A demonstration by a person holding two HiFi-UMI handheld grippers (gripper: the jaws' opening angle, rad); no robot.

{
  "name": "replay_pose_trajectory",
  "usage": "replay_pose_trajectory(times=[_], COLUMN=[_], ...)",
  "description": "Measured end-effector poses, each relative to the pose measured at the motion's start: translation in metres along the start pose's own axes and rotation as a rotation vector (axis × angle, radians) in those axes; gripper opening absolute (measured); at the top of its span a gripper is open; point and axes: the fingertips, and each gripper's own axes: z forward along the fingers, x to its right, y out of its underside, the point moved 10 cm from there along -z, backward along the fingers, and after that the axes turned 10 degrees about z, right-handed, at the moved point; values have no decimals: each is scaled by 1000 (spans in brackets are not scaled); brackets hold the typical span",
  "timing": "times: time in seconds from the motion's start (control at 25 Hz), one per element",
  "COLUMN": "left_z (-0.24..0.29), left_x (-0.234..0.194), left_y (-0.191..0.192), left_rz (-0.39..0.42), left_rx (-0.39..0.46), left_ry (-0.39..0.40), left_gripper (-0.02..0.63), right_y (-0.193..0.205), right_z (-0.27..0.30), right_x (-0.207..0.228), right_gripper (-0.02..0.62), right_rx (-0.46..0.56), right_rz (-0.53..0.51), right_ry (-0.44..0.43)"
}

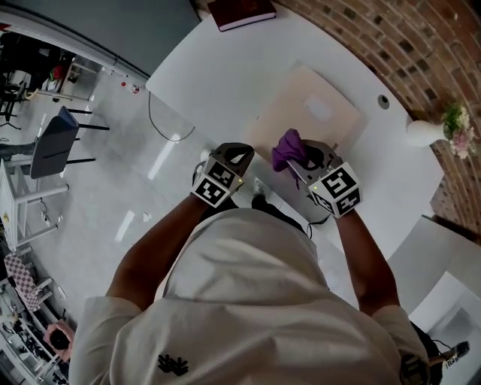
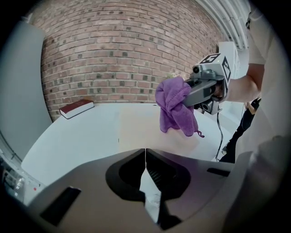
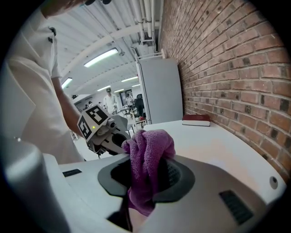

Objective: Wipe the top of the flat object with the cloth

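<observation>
A pale beige flat board [image 1: 308, 113] lies on the white table [image 1: 225, 83]; in the left gripper view the board [image 2: 145, 125] sits ahead of the jaws. My right gripper [image 1: 299, 162] is shut on a purple cloth [image 1: 289, 148], which hangs bunched above the board's near edge. The cloth [image 3: 145, 168] fills the right gripper's jaws, and in the left gripper view the cloth [image 2: 175, 107] dangles from the right gripper [image 2: 200, 91]. My left gripper [image 1: 234, 154] hovers at the table's near edge, left of the board, jaws closed with nothing between them.
A dark red book [image 1: 242, 12] lies at the table's far end, near the brick wall [image 1: 391, 37]. A white vase with flowers [image 1: 440, 129] stands at the right. A cable [image 1: 167, 131] hangs off the table's left edge. A chair [image 1: 52, 143] stands on the floor.
</observation>
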Motion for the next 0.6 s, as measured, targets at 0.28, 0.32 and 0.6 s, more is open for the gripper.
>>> replay_pose_trajectory(times=[0.28,0.32,0.6], left_z=[18,19,29], left_x=[-14,-16,-24], left_y=[15,17,22], left_rz=[38,42,91], left_rx=[-31,-34,-55], left_ry=[40,49,104], left_gripper=[25,25,25], right_y=[-11,-13,-14], right_z=[43,50,99], right_x=[6,6,7], right_gripper=[117,118,117], right_rx=[-51,-64,-169], right_rz=[-55,-68,-137], right_ry=[5,3,-9])
